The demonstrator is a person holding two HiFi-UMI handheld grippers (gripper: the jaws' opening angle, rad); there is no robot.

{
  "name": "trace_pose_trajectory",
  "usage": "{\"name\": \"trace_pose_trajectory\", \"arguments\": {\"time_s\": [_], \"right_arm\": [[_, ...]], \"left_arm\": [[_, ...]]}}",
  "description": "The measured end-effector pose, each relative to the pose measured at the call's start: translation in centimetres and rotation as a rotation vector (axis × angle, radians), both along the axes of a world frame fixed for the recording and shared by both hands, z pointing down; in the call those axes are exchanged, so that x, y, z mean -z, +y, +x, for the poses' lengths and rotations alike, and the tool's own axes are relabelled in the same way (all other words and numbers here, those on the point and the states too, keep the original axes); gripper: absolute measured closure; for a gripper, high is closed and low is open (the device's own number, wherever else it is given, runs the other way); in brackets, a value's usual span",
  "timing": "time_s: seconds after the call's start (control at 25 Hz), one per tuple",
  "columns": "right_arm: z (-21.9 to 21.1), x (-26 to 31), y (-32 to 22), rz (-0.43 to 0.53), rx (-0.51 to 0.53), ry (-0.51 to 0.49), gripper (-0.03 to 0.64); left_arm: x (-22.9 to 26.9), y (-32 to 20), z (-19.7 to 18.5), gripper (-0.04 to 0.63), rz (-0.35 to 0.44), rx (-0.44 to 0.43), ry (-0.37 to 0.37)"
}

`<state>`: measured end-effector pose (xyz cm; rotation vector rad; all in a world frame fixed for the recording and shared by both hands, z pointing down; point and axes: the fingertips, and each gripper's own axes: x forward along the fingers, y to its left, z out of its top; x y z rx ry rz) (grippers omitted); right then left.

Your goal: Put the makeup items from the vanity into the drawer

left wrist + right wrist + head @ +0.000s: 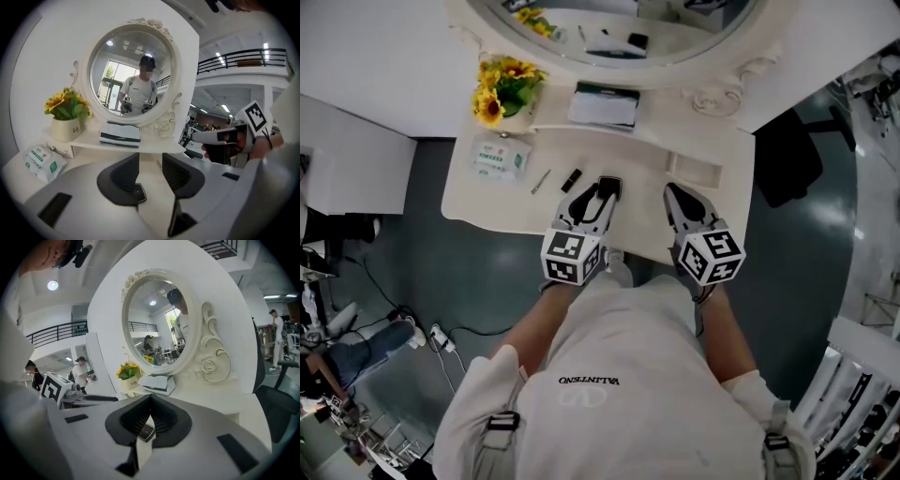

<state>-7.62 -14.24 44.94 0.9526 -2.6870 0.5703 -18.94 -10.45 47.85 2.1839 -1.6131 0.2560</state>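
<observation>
Cream vanity (487, 202): curved top against a white wall, on a dark grey floor (487, 272)
Mirror (609, 23): round, in a carved frame with a rose at its lower right, at the far edge of the top; in the left gripper view (133, 70) it reflects the person in a white T-shirt
Raised shelf: under the mirror, with sunflowers (502, 86) in a white pot (65, 129) at its left end and a flat white box (603, 105) with a dark band at its middle
Packet (500, 157): green and white, flat on the top at far left, below the flowers
Slim pencil (541, 181): lies slanted on the top, right of the packet
Small black tube (571, 179): just right of the pencil, apart from it
Black compact (612, 184): square, flat on the top near its middle, right of the tube, at the left gripper's tips
Tray (698, 172): shallow recess in the top on the right, far side of the right gripper
Left gripper (593, 199): over the near middle of the top, pointing at the mirror; in its own view (151, 161) the jaws stand apart, with only bare top between them
Right gripper (675, 192): beside the left one, over the near right of the top; in its own view (150, 399) the jaw tips are pressed together and pinch nothing
Chair (787, 159): black, on the floor right of the vanity
</observation>
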Motion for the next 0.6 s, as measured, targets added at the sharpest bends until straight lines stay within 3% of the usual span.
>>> {"name": "trace_pose_trajectory", "arguments": {"time_s": [0.16,0.44,0.6], "right_arm": [[-0.6,-2.2,-0.6,-0.058,0.013,0.041,0.605],[-1.8,-5.6,-1.5,-0.145,0.044,0.067,0.604],[-2.3,-7.7,-1.8,-0.199,0.054,0.074,0.604]], "left_arm": [[-2.5,-0.9,0.0,0.344,-0.081,0.005,-0.011],[-6.1,-2.3,0.7,0.281,-0.194,0.003,0.010],[-7.5,-2.9,0.7,0.247,-0.237,0.032,-0.014]]}}
